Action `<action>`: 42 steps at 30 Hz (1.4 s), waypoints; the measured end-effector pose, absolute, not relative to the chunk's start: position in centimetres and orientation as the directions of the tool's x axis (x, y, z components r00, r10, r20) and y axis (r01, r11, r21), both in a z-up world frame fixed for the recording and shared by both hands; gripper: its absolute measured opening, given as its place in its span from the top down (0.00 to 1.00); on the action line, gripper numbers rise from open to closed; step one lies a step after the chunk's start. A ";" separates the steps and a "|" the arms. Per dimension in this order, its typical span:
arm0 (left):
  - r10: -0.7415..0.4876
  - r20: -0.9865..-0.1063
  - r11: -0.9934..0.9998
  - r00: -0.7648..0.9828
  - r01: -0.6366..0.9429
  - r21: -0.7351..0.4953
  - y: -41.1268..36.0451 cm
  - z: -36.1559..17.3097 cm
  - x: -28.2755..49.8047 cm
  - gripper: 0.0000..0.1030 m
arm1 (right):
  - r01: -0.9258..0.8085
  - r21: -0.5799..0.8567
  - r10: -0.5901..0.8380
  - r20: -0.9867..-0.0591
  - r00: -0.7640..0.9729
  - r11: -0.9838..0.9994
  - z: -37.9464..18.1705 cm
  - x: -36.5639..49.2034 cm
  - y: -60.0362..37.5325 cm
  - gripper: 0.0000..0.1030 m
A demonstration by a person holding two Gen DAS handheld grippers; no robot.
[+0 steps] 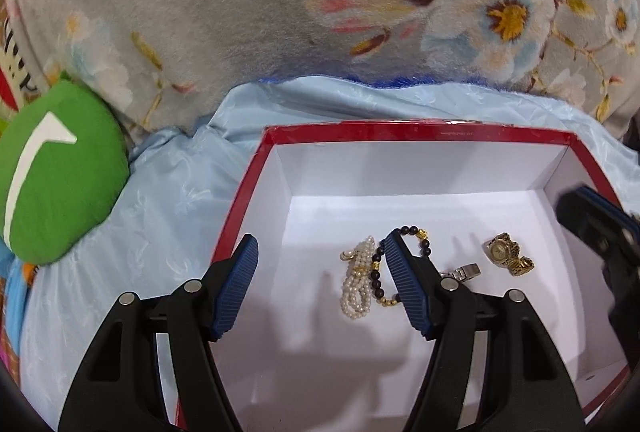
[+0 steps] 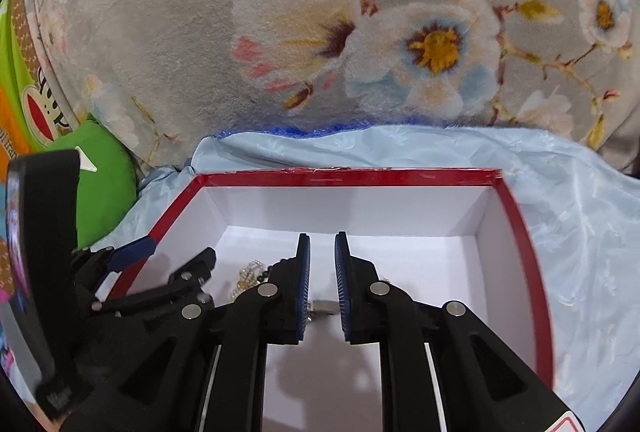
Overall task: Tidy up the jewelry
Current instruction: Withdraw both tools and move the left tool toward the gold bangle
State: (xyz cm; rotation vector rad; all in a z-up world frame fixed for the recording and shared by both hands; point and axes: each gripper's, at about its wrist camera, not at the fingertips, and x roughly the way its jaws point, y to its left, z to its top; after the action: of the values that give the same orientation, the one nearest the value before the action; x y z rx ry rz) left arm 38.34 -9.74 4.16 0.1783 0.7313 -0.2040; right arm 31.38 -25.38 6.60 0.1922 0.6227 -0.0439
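Note:
A red box (image 1: 400,133) with a white inside lies open on pale blue cloth. In the left wrist view it holds a pearl bracelet (image 1: 357,284), a black and gold bead bracelet (image 1: 378,274), a silver clasp piece (image 1: 468,272) and a gold watch (image 1: 506,254). My left gripper (image 1: 320,252) is open and empty above the box's left side. My right gripper (image 2: 322,252) hovers over the box (image 2: 348,176) with its jaws a narrow gap apart, holding nothing; the silver clasp (image 2: 322,308) shows between them below, and the pearls (image 2: 246,278) to their left.
A grey floral blanket (image 1: 240,11) rises behind the box. A green cushion (image 1: 60,171) lies at the left. The blue cloth (image 2: 580,232) surrounds the box. The left gripper's body (image 2: 140,292) shows at the left of the right wrist view.

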 end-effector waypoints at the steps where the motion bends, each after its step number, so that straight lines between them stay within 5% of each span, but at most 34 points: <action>1: -0.129 -0.675 0.969 0.726 0.238 0.071 -9.2 4.4 38.0 0.36 | 0.090 0.163 0.022 -0.581 0.813 0.982 6.7 30.4 -25.2 0.77; 5: -0.135 -0.660 0.974 0.739 0.221 0.049 -6.6 5.2 35.2 0.33 | 0.060 0.146 0.037 -0.585 0.811 0.987 6.8 24.5 -24.9 0.62; 15: -0.194 -0.733 0.969 0.652 0.243 -0.040 0.3 2.6 23.8 0.30 | 0.028 0.196 0.114 -0.672 0.731 0.980 1.5 9.9 -22.0 0.58; 24: -0.205 -0.784 0.967 0.586 0.245 -0.071 1.4 -1.2 17.2 0.30 | 0.061 0.259 0.141 -0.691 0.709 0.964 -1.3 6.0 -19.3 0.58; 30: -0.227 -0.801 0.950 0.555 0.306 -0.057 -1.4 -2.2 17.5 0.29 | 0.098 0.254 0.115 -0.707 0.697 0.962 -2.2 5.1 -18.8 0.58; 33: -0.241 -0.799 0.939 0.552 0.340 -0.048 -3.1 -2.6 18.7 0.16 | 0.109 0.257 0.111 -0.710 0.696 0.960 -2.4 4.8 -19.0 0.58; 42: -0.233 -0.807 0.933 0.542 0.359 -0.028 -6.8 -4.0 21.4 0.14 | 0.143 0.305 0.131 -0.723 0.679 0.942 -3.3 5.1 -20.2 0.57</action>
State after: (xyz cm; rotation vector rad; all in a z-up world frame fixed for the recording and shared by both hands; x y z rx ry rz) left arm 21.37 -6.82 -3.96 0.1474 0.9341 -0.3527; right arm 5.08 -20.16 -3.28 0.3533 0.8295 -0.0067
